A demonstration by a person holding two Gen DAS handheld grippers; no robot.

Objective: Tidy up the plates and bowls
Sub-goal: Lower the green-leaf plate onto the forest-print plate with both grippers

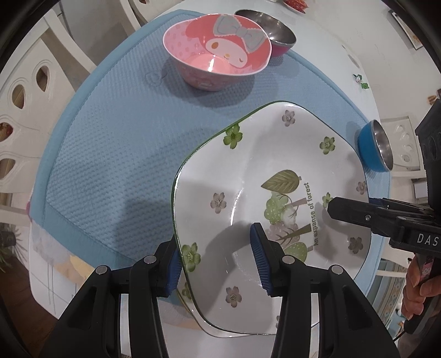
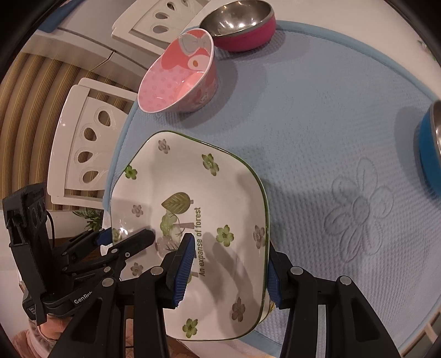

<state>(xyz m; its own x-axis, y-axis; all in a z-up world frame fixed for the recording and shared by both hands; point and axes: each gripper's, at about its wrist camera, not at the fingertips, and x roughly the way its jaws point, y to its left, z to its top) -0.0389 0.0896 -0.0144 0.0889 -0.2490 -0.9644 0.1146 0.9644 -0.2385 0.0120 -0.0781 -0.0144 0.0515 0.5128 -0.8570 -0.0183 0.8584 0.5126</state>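
A white, squarish deep plate (image 1: 275,176) with a green rim, flower prints and the words "An expanse of forest" hangs a little above the blue mat (image 1: 115,154), partly over the table's near edge. My left gripper (image 1: 216,265) is shut on its near rim, one blue pad inside the plate and one outside. My right gripper (image 2: 227,275) is shut on the opposite rim of the plate (image 2: 209,192) in the same way. Each gripper also shows in the other's view: the right gripper (image 1: 344,209) and the left gripper (image 2: 137,239).
A pink cartoon bowl (image 1: 217,52) stands at the far side of the mat beside a steel bowl with a magenta outside (image 2: 242,24). A blue steel bowl (image 1: 377,146) sits at the mat's right edge. White chairs (image 2: 82,154) surround the table. A hand (image 1: 413,289) holds the right gripper.
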